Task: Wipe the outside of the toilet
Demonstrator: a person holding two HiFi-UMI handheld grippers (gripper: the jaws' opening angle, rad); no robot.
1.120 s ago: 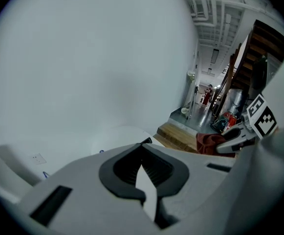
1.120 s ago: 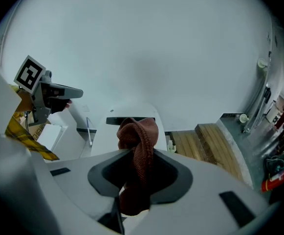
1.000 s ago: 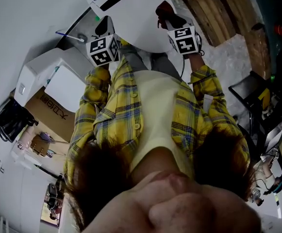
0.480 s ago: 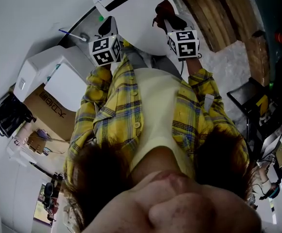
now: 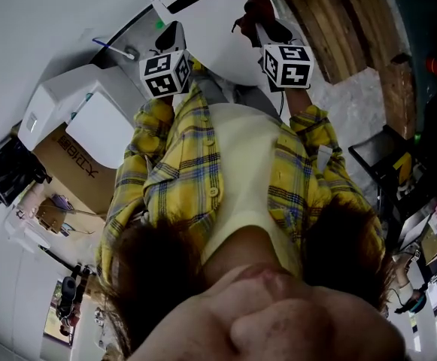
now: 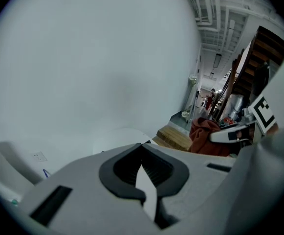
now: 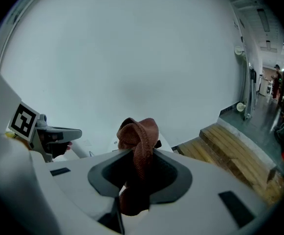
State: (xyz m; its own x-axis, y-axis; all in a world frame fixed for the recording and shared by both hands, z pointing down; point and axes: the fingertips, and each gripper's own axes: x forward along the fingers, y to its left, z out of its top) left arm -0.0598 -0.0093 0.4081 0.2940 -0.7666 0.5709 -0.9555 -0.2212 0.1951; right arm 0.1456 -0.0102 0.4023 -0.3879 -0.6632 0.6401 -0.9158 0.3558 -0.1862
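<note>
Head view, looking steeply down the wearer's yellow plaid shirt (image 5: 174,173): the white toilet (image 5: 216,40) fills the upper centre of the frame, with both tools raised toward it. The left gripper (image 6: 142,145) sits at upper left of centre, the right gripper (image 7: 138,153) at upper right of centre, each with its marker cube facing the camera.

Right gripper view: the jaws pinch a reddish-brown cloth (image 7: 140,131). A knotted bunch stands out above and ahead of the jaw tips, and a tail hangs below them. Holding it this way probably leaves a soft pad forward of the hard tips, so that fabric rather than plastic would meet the porcelain. Whether the cloth touches the toilet cannot be told; this view shows mostly the pale wall (image 7: 132,58) beyond, with a wooden step (image 7: 234,151) at lower right.

Left gripper view: the jaws are pressed together at their tips with nothing between them. This tool appears to play no part in the wiping and is likely held up beside the other only for balance. The cloth and the other tool appear at right of centre, near but apart.

Judgement: wiping looks about to begin or barely begun, with the outer shell ahead of the cloth
</note>
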